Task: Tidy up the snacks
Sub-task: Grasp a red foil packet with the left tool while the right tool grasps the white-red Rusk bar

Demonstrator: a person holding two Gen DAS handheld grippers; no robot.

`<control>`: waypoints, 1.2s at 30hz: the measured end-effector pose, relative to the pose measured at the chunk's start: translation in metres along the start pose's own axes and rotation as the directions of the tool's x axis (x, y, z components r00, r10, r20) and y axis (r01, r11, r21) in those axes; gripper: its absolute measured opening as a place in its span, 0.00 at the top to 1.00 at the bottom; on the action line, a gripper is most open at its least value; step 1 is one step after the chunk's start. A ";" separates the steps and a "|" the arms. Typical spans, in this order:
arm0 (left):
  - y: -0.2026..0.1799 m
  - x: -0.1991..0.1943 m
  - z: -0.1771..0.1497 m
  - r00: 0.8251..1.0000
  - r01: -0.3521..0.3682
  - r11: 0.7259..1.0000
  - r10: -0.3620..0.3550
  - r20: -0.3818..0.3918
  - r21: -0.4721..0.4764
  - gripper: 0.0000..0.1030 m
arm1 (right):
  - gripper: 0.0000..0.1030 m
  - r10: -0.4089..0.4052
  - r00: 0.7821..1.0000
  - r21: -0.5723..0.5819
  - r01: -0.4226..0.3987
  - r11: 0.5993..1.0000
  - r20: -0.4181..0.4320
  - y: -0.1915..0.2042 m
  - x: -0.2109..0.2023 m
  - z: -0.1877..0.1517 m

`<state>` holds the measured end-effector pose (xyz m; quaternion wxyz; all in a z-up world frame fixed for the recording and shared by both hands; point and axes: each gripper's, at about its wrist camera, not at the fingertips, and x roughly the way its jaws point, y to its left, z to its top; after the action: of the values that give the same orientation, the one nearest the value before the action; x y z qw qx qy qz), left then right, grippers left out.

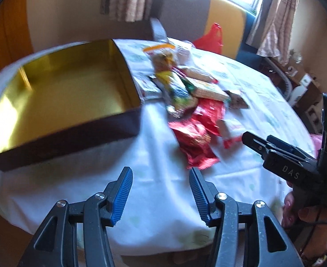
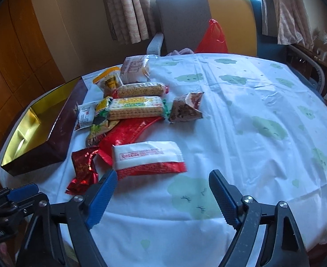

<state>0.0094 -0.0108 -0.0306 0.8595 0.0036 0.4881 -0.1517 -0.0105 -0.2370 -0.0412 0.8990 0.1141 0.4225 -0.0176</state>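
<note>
The left gripper (image 1: 161,195) hangs over the near edge of the desk (image 1: 154,200), its blue-padded fingers (image 1: 121,195) spread apart with nothing between them. Far left sits an open box (image 1: 63,102) with a gold lining and dark outer wall. To its right lies a blurred heap of snacks (image 1: 185,102), a red foil packet (image 1: 194,144) nearest. The right gripper (image 1: 252,142) enters from the right, near the red packet.
</note>
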 end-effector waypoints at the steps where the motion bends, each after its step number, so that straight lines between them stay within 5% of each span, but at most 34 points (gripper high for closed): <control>1: 0.002 -0.001 0.001 1.000 -0.016 1.000 0.016 0.006 -0.003 0.48 | 0.17 -0.001 1.000 0.000 0.001 1.000 0.000 0.004 0.003 0.001; 9: 0.011 0.003 0.003 1.000 -0.003 0.999 0.002 -0.005 -0.035 0.48 | 0.16 -0.072 0.997 -0.036 0.072 0.997 -0.024 0.025 0.042 0.008; 16: -0.001 0.012 0.006 1.000 0.028 0.999 -0.029 -0.009 -0.014 0.48 | 0.16 -0.227 0.974 0.007 0.227 0.974 -0.012 -0.038 0.026 0.005; 20: -0.007 0.015 0.005 0.999 0.034 0.999 -0.034 -0.015 0.001 0.48 | 0.16 -0.219 0.976 0.130 0.215 0.968 0.013 -0.065 0.007 0.009; 26: -0.010 0.015 0.006 1.000 0.029 0.999 -0.029 -0.010 0.023 0.48 | 0.16 -0.207 0.978 0.120 0.203 0.972 0.019 -0.042 0.020 0.019; 30: -0.012 0.018 0.008 0.998 0.054 0.998 -0.053 -0.021 0.027 0.48 | 0.29 -0.256 0.966 0.136 0.257 0.957 -0.028 -0.036 0.044 0.018; 34: -0.020 0.021 0.015 0.997 0.074 0.996 -0.073 -0.015 0.047 0.48 | 0.54 -0.283 0.959 0.062 0.281 0.958 0.023 -0.033 0.048 0.016; 36: -0.028 0.025 0.021 0.997 0.076 0.995 -0.075 -0.011 0.066 0.48 | 0.59 -0.279 0.960 0.049 0.278 0.959 0.028 -0.036 0.044 0.015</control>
<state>0.0315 -0.0474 -0.0363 0.8505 0.0143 0.4862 -0.2002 0.0246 -0.2719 -0.0728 0.8920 0.0731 0.4183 -0.1554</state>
